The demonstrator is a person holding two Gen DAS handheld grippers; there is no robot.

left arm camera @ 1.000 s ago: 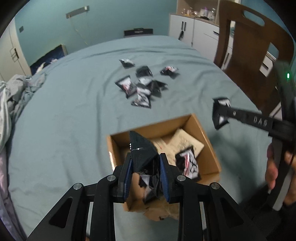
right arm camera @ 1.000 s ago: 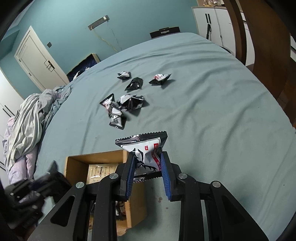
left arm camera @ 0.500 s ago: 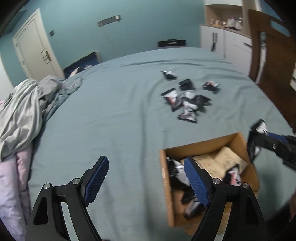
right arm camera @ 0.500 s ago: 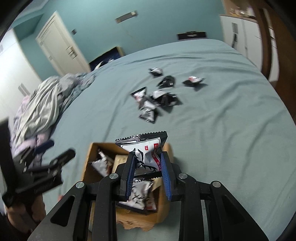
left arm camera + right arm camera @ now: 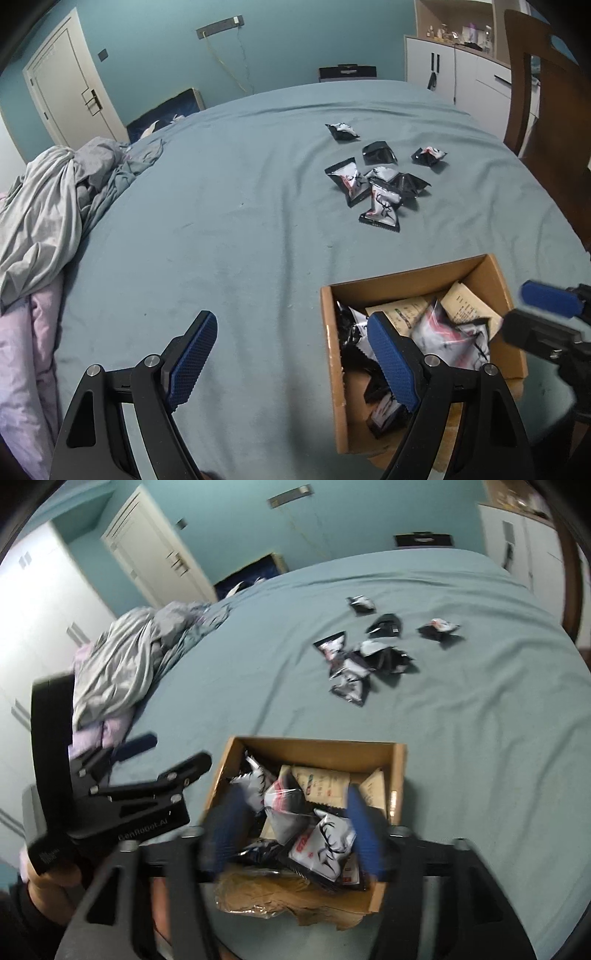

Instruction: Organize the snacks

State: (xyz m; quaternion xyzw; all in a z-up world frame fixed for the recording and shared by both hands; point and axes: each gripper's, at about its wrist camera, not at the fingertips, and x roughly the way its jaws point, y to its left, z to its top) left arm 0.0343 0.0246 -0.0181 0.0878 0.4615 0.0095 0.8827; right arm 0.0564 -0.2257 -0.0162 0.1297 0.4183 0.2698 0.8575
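Note:
A brown cardboard box sits on the blue-green bed and holds several black-and-white snack packets and tan paper sachets. Several more snack packets lie scattered farther up the bed. My left gripper is open and empty, low over the bed at the box's left wall. My right gripper is open and empty just above the box, over a deer-print packet. Each gripper also shows in the other's view: the right, the left.
Rumpled grey and pink bedding is piled at the bed's left edge. A wooden chair stands at the right side. White cabinets and a door stand against the far wall.
Both grippers have opened and dropped their snack packets into the box. The left one has swung left of the box; the right one has moved over it.

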